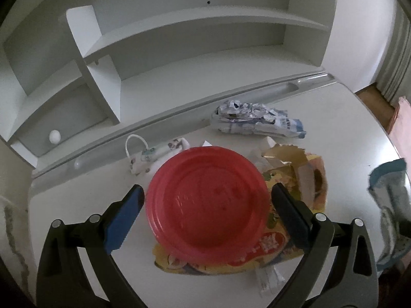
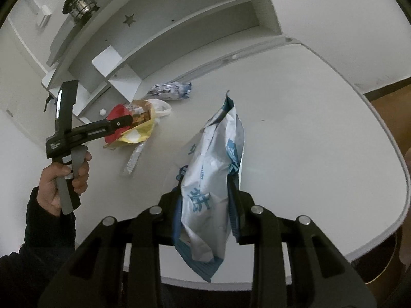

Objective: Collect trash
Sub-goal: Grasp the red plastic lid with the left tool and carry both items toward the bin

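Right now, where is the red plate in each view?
Left wrist: red plate at centre, between the open left gripper's fingers, on a yellow wrapper.
Right wrist: plate at upper left, behind the left gripper.
Shared landmark: crumpled blue-white wrapper beyond it.

The setting is a home room: a white desk point(image 2: 295, 118) with a built-in shelf unit point(image 1: 102, 59) carrying star cut-outs point(image 2: 129, 20), a lantern point(image 2: 80, 2) on top, and wood flooring point(image 2: 390, 102) at far right.
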The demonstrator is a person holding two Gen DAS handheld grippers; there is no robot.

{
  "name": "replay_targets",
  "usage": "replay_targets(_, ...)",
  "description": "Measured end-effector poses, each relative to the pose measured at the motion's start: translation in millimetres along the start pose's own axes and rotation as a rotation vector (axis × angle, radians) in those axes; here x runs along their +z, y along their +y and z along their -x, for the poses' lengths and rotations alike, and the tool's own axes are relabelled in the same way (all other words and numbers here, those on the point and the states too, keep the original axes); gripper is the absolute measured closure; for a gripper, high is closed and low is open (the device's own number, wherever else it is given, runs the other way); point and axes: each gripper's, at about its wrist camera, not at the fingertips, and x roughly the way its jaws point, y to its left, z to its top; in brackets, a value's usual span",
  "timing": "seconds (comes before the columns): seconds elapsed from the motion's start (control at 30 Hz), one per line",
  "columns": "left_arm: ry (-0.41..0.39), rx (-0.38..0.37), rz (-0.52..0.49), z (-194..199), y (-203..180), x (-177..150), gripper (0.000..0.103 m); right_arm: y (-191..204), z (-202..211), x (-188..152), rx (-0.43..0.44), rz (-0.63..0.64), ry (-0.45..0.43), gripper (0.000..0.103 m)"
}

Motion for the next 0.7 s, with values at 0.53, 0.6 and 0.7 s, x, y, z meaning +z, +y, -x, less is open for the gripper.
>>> replay_targets(0.53,-0.251,-0.102,-0.134,86.7,-105.4,27.5,0.024,-106.3,85.5,-11.2,-0.26,-0.162,-0.198,0.073)
replay_targets(0.6,-0.272,-0.189,-0.218,97.8,-153.0,27.1,0.024,-129.9,105.6,-18.2,-0.331,-0.205,-0.237,0.073)
replay_targets(0.7,-0.282,-0.344,-0.361,104.8,-239.7,15.5,0.023,-170.3,135.0,-35.7,-0.451,-0.277,-0.279,0.073)
